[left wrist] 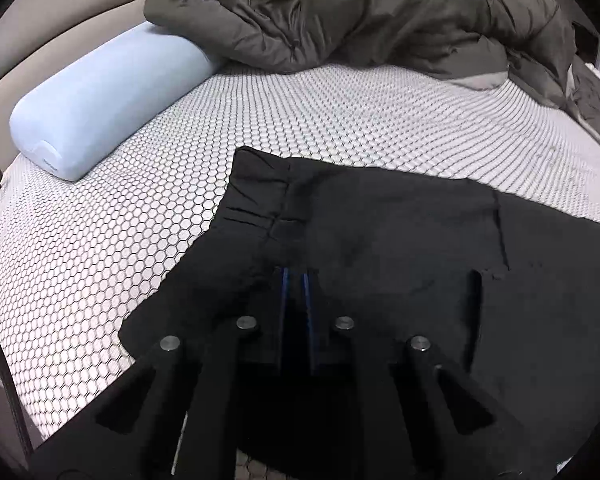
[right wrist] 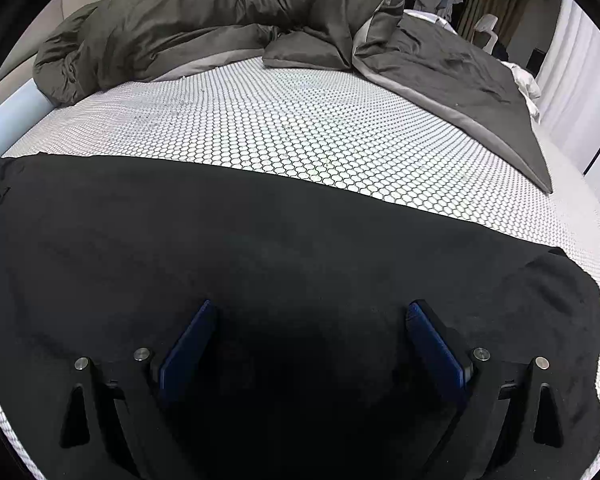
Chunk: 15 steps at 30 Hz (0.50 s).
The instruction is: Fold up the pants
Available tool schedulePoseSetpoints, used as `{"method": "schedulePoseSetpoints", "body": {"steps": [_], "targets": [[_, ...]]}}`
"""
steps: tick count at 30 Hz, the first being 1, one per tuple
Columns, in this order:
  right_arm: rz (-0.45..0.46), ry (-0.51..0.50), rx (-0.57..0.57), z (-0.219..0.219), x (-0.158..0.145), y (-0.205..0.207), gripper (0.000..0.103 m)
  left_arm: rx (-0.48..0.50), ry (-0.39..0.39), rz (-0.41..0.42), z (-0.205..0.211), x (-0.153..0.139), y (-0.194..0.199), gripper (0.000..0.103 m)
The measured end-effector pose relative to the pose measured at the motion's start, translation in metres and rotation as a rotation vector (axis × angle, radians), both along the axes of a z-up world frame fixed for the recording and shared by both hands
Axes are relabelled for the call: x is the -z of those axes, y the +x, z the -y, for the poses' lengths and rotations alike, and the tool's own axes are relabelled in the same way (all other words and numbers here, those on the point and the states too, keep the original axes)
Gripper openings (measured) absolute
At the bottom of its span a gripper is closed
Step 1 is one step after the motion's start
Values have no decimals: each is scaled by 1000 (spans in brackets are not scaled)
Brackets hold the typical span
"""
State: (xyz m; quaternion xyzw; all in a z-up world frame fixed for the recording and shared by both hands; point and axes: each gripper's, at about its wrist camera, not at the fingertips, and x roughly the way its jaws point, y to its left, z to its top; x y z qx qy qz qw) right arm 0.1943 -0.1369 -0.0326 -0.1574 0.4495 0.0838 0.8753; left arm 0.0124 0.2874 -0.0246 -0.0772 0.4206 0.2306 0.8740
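Lying spread across the lower half of both views, the black pants (left wrist: 380, 248) rested flat on the honeycomb-patterned mattress cover (left wrist: 340, 128), which gave a broad, level surface suited to folding. In the left wrist view their gathered waistband (left wrist: 260, 200) sat just above centre, running up toward the middle of the frame. The left gripper (left wrist: 295, 280) came in from the bottom centre with its blue-edged fingers (left wrist: 285, 300) drawn almost together; dark cloth appeared pinched between them near the waistband, though black on black made the hold hard to confirm. Such a clenched hold at that end would probably serve to lift and carry the waist over. In the right wrist view the right gripper (right wrist: 310, 316) hung low over the leg portion of the pants (right wrist: 280, 248), its blue pads (right wrist: 188, 344) standing wide apart and released, with nothing grasped; it seemed poised to take the fabric or to steady it. Farther out, a pale blue bolster pillow (left wrist: 100, 104) lay at the left, and a rumpled dark duvet (left wrist: 360, 12) was heaped along the top, pushed back, it seemed, to leave room.
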Motion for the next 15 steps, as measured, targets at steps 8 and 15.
{"method": "schedulePoseSetpoints", "body": {"steps": [8, 15], "targets": [[-28, 199, -193, -6, -14, -47, 97, 132, 10, -17, 31, 5, -25, 47], [-100, 8, -231, 1, 7, -67, 98, -55, -31, 39, 23, -7, -26, 47]]}}
